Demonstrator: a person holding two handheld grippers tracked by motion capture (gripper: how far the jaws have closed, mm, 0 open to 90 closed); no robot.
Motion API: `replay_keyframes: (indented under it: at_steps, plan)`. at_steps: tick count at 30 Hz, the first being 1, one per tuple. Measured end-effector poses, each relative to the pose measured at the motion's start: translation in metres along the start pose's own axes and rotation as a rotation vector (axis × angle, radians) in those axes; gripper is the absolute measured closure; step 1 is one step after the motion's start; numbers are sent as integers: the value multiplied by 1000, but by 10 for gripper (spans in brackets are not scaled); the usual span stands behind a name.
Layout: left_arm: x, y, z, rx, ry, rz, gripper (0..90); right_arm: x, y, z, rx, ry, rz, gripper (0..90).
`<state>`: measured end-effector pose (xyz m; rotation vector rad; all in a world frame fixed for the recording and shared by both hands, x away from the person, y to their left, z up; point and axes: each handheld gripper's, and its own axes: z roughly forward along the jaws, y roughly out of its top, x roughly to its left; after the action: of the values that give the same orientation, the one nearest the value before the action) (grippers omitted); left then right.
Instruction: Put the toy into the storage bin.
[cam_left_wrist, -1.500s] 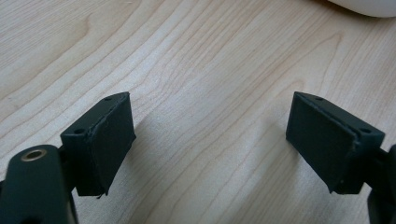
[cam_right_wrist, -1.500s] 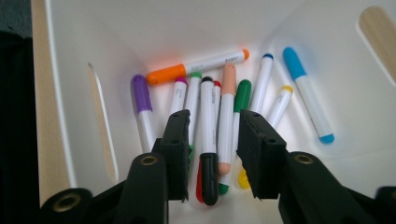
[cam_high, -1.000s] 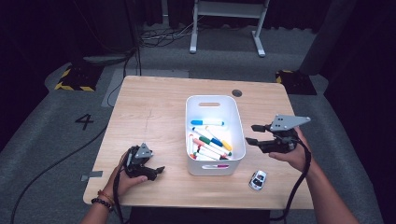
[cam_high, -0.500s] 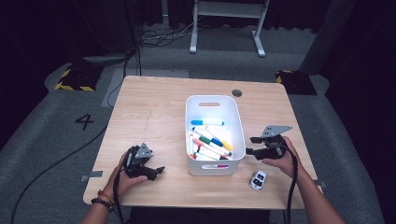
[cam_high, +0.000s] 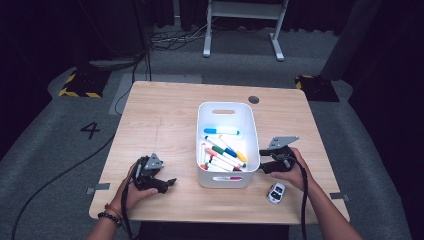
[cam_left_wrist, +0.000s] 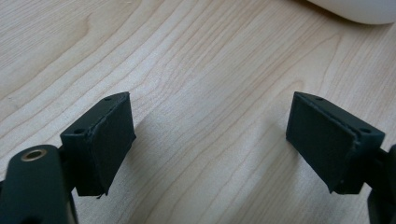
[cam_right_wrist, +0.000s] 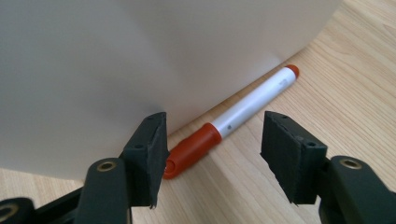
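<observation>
While my right tool (cam_right_wrist: 210, 154) sits low at the right wall of the white bin (cam_high: 227, 180), its jaws, which have just been opening, stand apart around the red-capped marker (cam_right_wrist: 236, 119) without pressing it. That marker lies on the worktop (cam_high: 165, 110) tight against the bin's foot. My left tool (cam_left_wrist: 210, 144) rests wide open over bare wood, holding nothing. A small toy car (cam_high: 275, 192) sits near the right hand.
</observation>
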<state>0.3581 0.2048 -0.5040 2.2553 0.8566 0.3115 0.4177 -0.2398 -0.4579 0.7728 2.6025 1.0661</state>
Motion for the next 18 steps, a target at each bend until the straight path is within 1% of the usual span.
replay_keyframes:
  at_steps: [3,4,5,7,9,10,11,12,14,15,16,17,18]
  plan:
    - [0,0,0,-1,0,-1,155,5,4,6,18,0,-17,411]
    - [0,0,0,0,1,1,155,6,4,9,21,0,-14,408]
    - [0,0,0,-1,1,0,155,5,5,12,33,-1,-18,405]
    - [0,0,0,0,0,0,155,4,4,17,54,-8,-10,393]
    - [0,0,0,-1,1,0,155,0,1,22,77,-2,-8,388]
    - [0,0,0,-2,1,-2,155,-1,0,25,82,3,22,386]
    - [0,0,0,0,0,0,155,-3,-1,26,89,0,17,386]
    - [0,0,0,0,0,0,155,-4,-2,28,94,1,32,386]
    - [0,0,0,-1,0,-1,155,-7,-4,29,98,9,39,387]
    - [0,0,0,-2,1,-2,155,-8,-4,31,102,-4,31,393]
    - [0,0,0,-2,0,-2,155,-7,-4,32,109,-13,37,397]
    - [0,0,0,-2,1,-2,155,-9,-5,32,120,-31,24,406]
    - [0,0,0,-2,1,-2,155,-9,-5,32,116,-28,42,426]
